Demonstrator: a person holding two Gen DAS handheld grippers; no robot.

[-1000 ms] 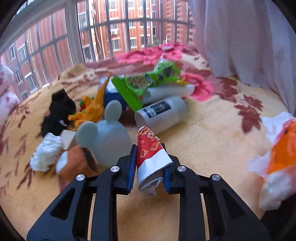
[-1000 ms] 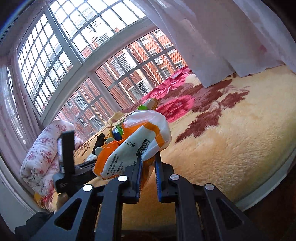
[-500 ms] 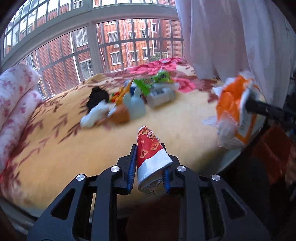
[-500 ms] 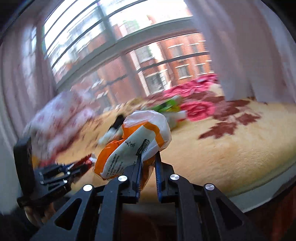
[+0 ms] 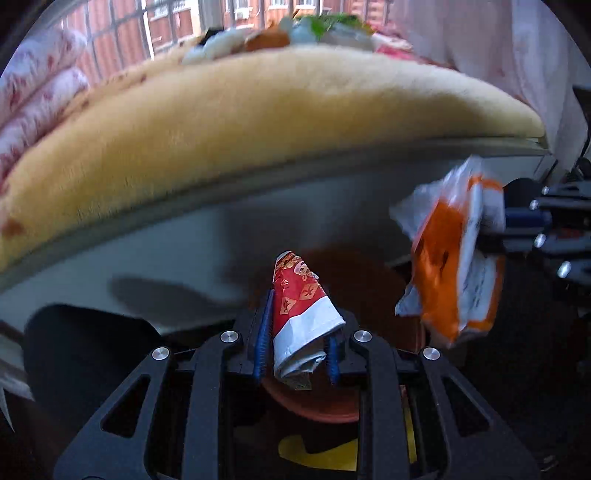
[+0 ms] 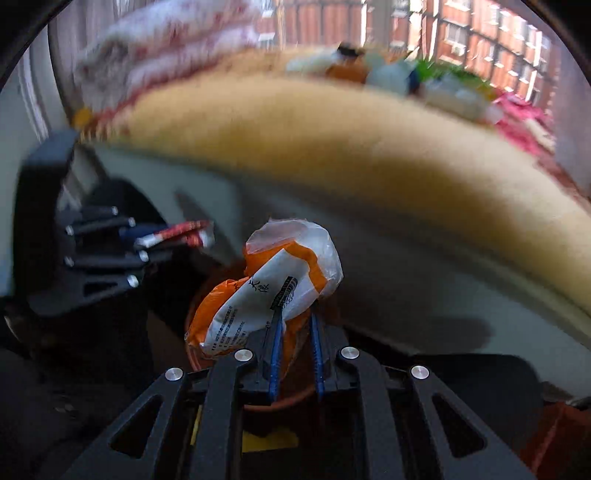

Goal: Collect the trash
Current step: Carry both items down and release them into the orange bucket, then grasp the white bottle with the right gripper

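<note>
Trash hangs over a red bin [image 5: 332,410]: the left gripper [image 5: 297,347] fingers pinch a crushed cup [image 5: 301,321], the right gripper [image 6: 295,343] fingers clamp an orange bag [image 6: 266,299]. Only the right view shows the bin's rim under the bag.

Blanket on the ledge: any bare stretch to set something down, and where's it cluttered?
The front of the blanket is bare, from the rolled quilt across to the curtain. The pile of items crowds the back by the window.

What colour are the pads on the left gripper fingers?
Blue pads, clearest in the left wrist view.
</note>
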